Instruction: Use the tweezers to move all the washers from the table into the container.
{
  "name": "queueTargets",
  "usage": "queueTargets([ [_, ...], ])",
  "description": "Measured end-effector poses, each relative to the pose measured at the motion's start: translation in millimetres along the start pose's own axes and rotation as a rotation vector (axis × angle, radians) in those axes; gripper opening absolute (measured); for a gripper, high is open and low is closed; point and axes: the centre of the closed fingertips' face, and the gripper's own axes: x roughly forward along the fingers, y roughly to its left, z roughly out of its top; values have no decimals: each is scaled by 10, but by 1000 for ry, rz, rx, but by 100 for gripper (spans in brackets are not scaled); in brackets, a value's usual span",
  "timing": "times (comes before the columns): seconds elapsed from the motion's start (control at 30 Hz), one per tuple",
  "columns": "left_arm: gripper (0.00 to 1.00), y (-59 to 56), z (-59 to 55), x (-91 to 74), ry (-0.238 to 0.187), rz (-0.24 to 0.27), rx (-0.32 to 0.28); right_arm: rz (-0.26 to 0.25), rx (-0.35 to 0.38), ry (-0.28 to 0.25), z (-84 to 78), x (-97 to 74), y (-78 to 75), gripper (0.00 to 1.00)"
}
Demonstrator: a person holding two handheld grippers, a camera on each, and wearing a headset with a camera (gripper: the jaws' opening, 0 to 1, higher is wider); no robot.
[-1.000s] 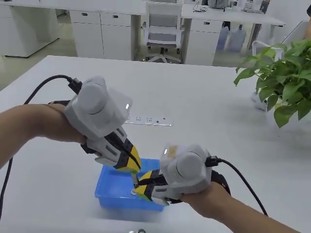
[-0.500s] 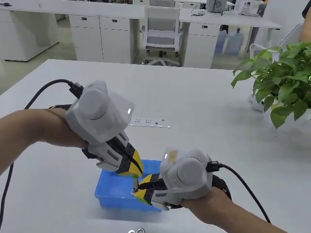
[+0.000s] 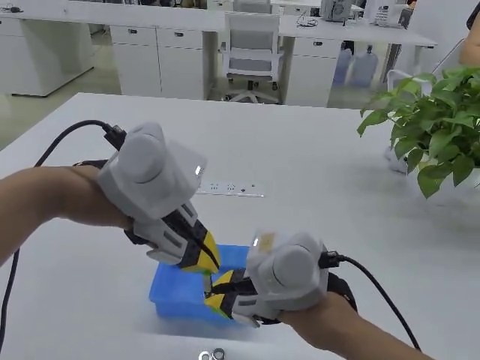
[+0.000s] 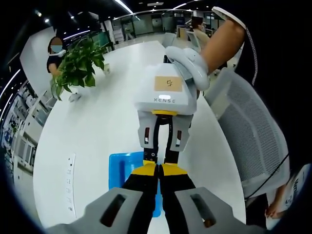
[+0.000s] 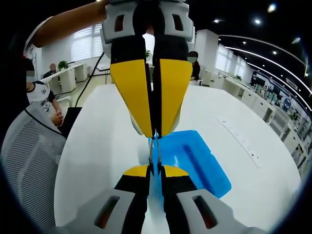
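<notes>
While both grippers met tip to tip over the blue container [image 5: 197,158], the tweezers [image 5: 152,147] ran as a thin metal sliver between them. Seen from the right gripper view, the left gripper [image 5: 154,132] came down from 12 o'clock with its yellow jaws pressed narrow on the upper end of the tweezers. The right gripper [image 5: 151,170] rose from 6 o'clock, its jaws likewise drawn close and pinching the lower end.

The container sat on the white table [image 3: 315,172], toward 6 o'clock in the head view, with both grippers' tips hanging over its near right part. Much of its inside was covered by the grippers there. In the right gripper view its floor read as plain blue with one darker streak, and whether any washer lay in it could not be told.

Two small washers [image 3: 214,354] lay just beside each other on the table, at 6 o'clock from the container and outside its wall. A potted plant [image 3: 431,124] stood well apart, at about 2 o'clock from the grippers.
</notes>
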Motion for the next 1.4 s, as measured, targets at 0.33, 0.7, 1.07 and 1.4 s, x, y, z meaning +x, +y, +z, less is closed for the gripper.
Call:
queueTargets([
  [0.33, 5, -158, -92, 80, 1, -15, -16, 18, 4, 10, -107, 42, 163, 10],
  [0.7, 5, -270, -140, 162, -5, -23, -37, 35, 9, 19, -211, 89, 287, 10],
  [1.07, 5, -361, -225, 258, -4, -40, -46, 50, 13, 36, -326, 121, 398, 10],
  [1.4, 5, -433, -294, 331, 1, -55, -55, 64, 15, 48, -408, 174, 487, 10],
])
